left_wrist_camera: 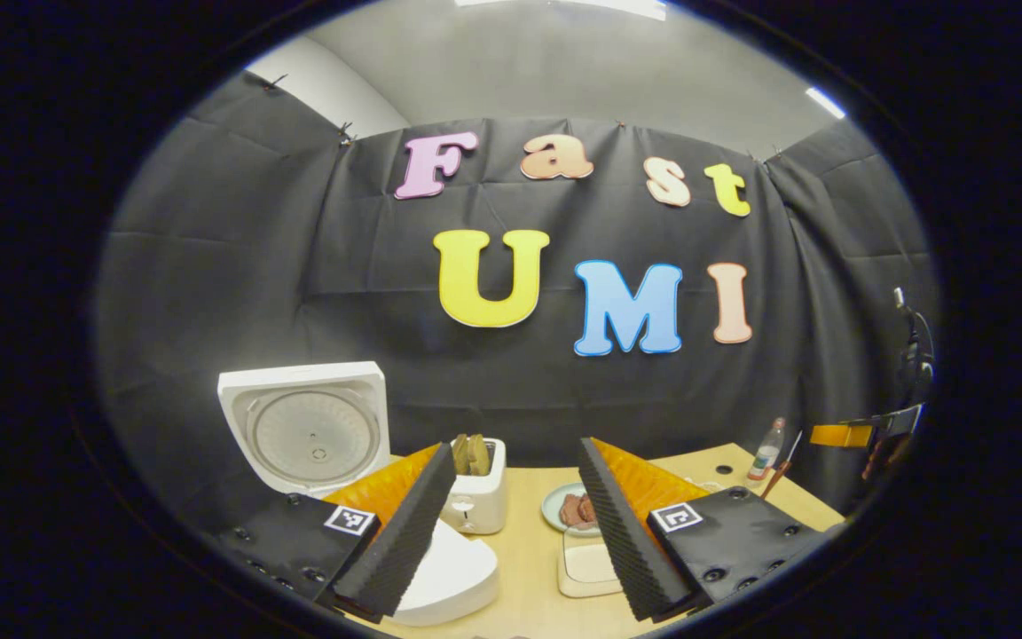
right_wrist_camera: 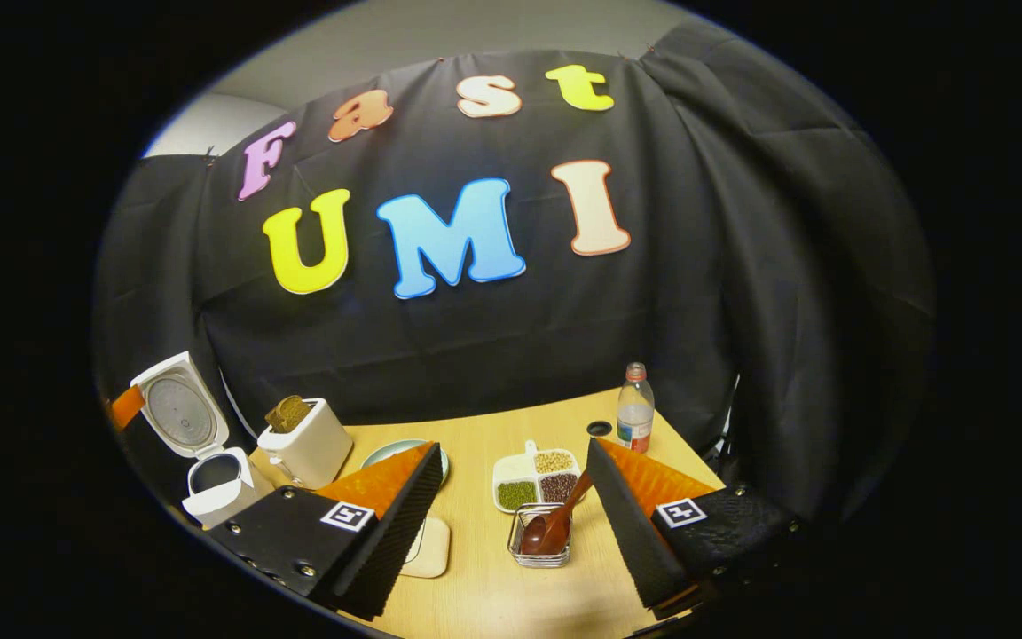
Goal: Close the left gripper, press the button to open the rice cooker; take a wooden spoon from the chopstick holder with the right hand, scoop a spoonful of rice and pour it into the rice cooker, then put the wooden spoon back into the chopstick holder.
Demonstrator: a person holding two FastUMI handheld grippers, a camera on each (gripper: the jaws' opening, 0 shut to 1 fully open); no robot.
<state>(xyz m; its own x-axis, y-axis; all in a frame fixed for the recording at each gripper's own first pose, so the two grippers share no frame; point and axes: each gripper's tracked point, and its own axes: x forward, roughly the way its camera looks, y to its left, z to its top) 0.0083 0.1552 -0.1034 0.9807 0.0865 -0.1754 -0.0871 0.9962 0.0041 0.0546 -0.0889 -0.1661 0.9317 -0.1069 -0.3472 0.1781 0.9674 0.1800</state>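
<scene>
The white rice cooker (left_wrist_camera: 453,577) stands open with its lid (left_wrist_camera: 311,430) raised, just behind my left finger. My left gripper (left_wrist_camera: 515,457) is open above the table with nothing between its fingers. In the right gripper view the rice cooker (right_wrist_camera: 209,470) sits at the far left, its pot showing. A wooden spoon (right_wrist_camera: 555,524) rests in a clear chopstick holder (right_wrist_camera: 539,548), bowl down, its handle leaning toward my right finger. A white divided tray (right_wrist_camera: 536,479) behind it holds rice and other grains. My right gripper (right_wrist_camera: 513,453) is open, above and short of the spoon.
A white toaster (right_wrist_camera: 302,448) with bread stands beside the cooker. A plate (left_wrist_camera: 569,510) with meat and a beige coaster (right_wrist_camera: 429,546) lie mid-table. A plastic bottle (right_wrist_camera: 635,417) stands at the back right near a hole in the wooden table (right_wrist_camera: 493,586).
</scene>
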